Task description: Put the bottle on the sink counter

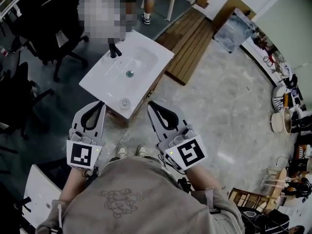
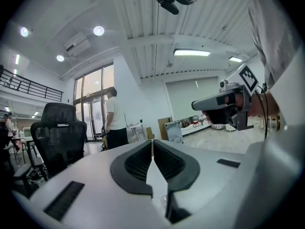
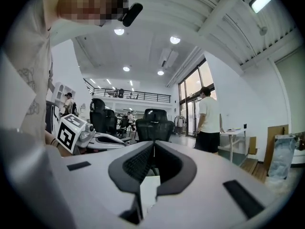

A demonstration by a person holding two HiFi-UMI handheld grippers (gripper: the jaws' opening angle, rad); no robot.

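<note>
LEFT TO RIGHT: The left gripper point(image 1: 99, 105) hangs at chest height, clenched and empty. Its own view shows the dark jaws pressed tip to tip with nothing caught between them. Between the two tools, on the near edge of the white sink counter point(image 1: 102, 84), stands a small clear round shape that appears to be the bottle point(image 1: 125, 103), seen from straight above. It sits on the flat rim, nearer the person than the drain point(image 1: 129, 73) and across the basin from the black tap point(image 1: 115, 50). Neither gripper touches it. In the head view it lies roughly midway between their tips. It seems to sit well below them too, since both gripper views look out level at the room and show no counter. At right, the right gripper point(image 1: 152, 105) is likewise closed on nothing, its jaws meeting in its own view. By the look of things, the placing step is done and both hands are clear of the counter. If the round shape is indeed the bottle, the next move calls for little. The grippers should be kept off it, and someone should check that it stands steady so close to the counter's edge. A nudge from either tool there could send it to the floor.
</note>
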